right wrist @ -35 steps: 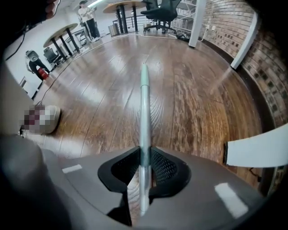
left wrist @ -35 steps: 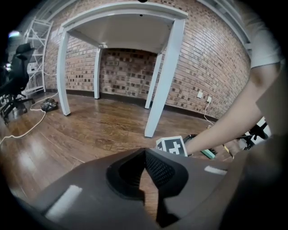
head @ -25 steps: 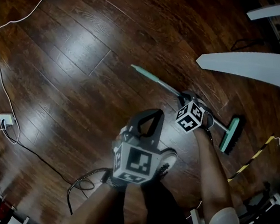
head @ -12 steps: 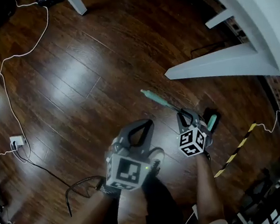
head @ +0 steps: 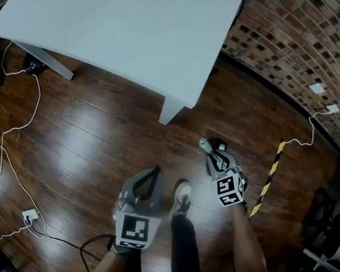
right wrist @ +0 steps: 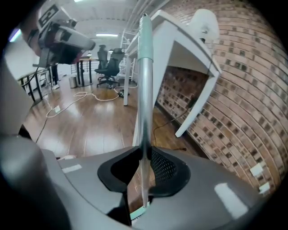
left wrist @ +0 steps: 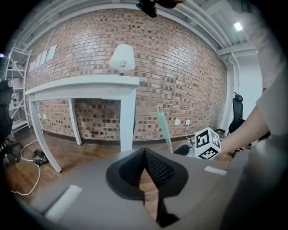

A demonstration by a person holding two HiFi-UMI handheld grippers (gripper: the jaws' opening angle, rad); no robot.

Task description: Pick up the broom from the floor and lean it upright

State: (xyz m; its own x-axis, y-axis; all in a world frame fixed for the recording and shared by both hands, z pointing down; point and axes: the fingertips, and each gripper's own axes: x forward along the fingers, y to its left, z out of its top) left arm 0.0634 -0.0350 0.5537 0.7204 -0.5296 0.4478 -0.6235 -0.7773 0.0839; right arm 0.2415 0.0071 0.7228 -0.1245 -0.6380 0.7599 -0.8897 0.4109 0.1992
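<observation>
- Right gripper view: fingers of my right gripper (right wrist: 145,153) clamp the broom (right wrist: 145,81) handle, grip just eased slightly; handle runs to 12 o'clock.
- Left gripper view: my left gripper (left wrist: 144,155) has fingers closed, empty; broom at 1 o'clock.
- Head view: only the handle's top shows.
</observation>
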